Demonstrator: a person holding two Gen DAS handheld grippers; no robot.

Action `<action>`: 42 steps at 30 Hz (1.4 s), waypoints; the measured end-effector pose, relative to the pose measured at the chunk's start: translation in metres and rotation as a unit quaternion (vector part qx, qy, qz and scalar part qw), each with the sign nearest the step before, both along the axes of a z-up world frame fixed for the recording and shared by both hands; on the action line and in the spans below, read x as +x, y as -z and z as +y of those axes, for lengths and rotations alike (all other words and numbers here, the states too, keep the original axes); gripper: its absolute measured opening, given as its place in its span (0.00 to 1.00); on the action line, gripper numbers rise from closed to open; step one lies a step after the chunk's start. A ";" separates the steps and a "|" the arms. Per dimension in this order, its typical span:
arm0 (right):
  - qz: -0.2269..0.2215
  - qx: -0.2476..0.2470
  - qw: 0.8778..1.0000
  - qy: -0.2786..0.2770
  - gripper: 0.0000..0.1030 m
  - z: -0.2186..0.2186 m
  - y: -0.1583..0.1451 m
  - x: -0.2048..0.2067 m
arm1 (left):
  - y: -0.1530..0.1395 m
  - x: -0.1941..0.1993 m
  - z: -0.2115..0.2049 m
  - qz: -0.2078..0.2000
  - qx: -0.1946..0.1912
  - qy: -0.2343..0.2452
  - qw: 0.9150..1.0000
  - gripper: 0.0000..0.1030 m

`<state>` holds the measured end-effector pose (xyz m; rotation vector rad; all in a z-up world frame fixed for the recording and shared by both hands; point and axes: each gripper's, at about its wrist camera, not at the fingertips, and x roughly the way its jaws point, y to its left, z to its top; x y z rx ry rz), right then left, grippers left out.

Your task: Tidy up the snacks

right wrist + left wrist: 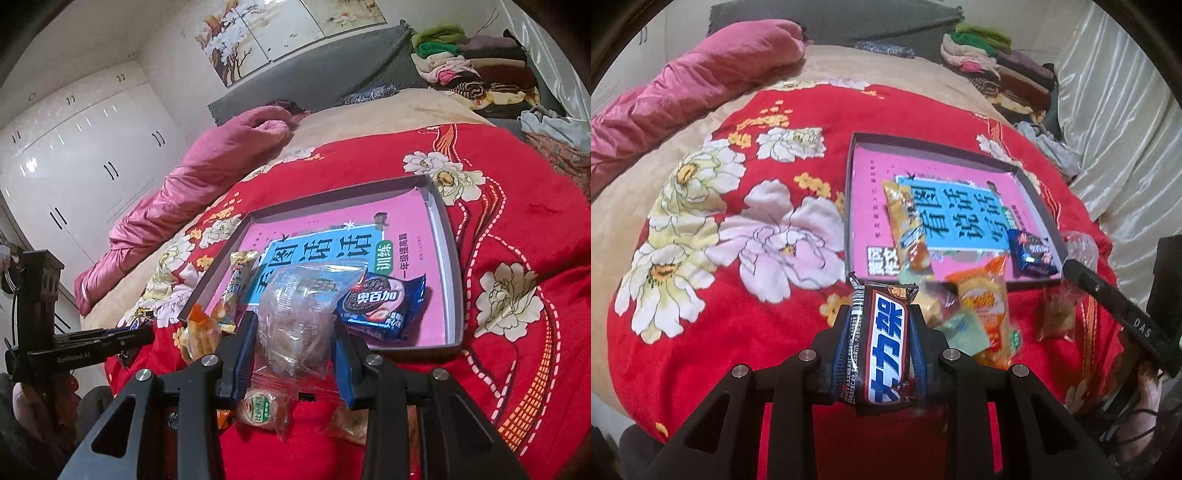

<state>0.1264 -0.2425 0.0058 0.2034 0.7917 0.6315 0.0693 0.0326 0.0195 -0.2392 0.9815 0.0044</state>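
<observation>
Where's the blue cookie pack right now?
The blue cookie pack lies inside the tray, at its near right corner on the pink book, just beyond the right gripper.

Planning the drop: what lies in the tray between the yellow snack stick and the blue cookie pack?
Only the pink book lining the tray, seen in the left wrist view.

Snack packs, 7 total: yellow stick (pixel 905 218), blue cookie pack (pixel 1032 251), chocolate bar (pixel 882 343), clear bag (pixel 299 314), orange pack (pixel 986 306), green-label cake (pixel 263 406), clear pastry pack (pixel 1056 314). Tray (pixel 452 258): 1. Book (pixel 406 221): 1.
</observation>
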 end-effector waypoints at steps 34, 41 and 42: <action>-0.038 0.007 0.998 0.042 0.37 -0.031 -0.021 0.027 | -0.021 0.049 -0.010 -0.041 0.010 -0.012 0.999 0.29; -0.045 -0.002 0.998 0.045 0.37 -0.032 -0.023 0.036 | -0.015 0.062 -0.010 -0.038 0.014 -0.013 0.999 0.29; -0.047 -0.004 0.998 0.047 0.37 -0.033 -0.024 0.037 | -0.015 0.063 -0.011 -0.037 0.014 -0.013 0.999 0.29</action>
